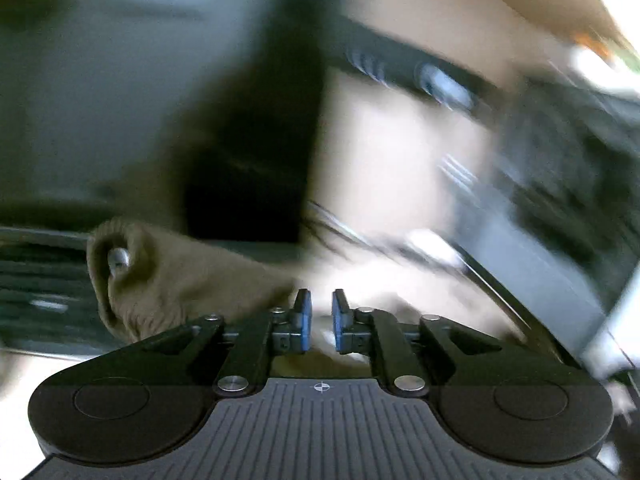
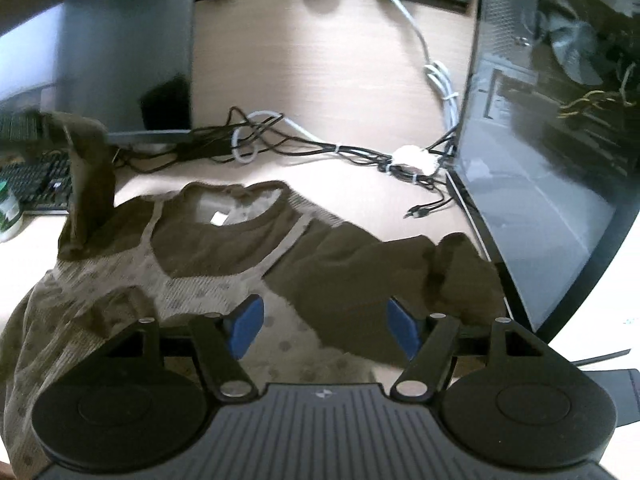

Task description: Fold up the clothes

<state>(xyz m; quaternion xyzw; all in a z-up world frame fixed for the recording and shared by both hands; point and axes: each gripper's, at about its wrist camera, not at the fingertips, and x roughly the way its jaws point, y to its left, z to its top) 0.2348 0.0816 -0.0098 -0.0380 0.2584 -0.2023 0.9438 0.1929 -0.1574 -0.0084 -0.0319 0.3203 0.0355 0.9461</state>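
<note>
Olive-and-beige patterned sweater point(image 2: 168, 280) spread on the light wood desk point(image 2: 320, 60), neckline point(image 2: 236, 208) toward the desk's far edge, body running back under the right gripper point(image 2: 324, 330). Long axis of the right-hand sleeve point(image 2: 384, 276) runs crosswise, from shoulder out toward the PC case point(image 2: 560, 160) at the desk's right edge, cuff end point(image 2: 464, 276) bunched against the case's glass panel. Right gripper wide open, nothing held, blue pads point(image 2: 246, 326) straddling the sleeve's near edge and hovering just above the fabric; clearly the nearer one for that sleeve. Other sleeve point(image 2: 86, 172) lifted upright at the desk's left side, in front of the keyboard point(image 2: 36, 184) and monitor point(image 2: 120, 52). Left wrist view heavily motion-blurred: left gripper point(image 1: 322, 318) with pads nearly closed, narrow gap, nothing visible between them; knit cuff point(image 1: 160, 280) sits just left of the fingers, with what is probably a metal snap or tool tip showing in its opening. Cannot tell what holds the cuff up. Likely next: right closes on the sleeve and carries it leftward across the chest. Cable bundle point(image 2: 280, 140) beyond the collar, well apart.
</note>
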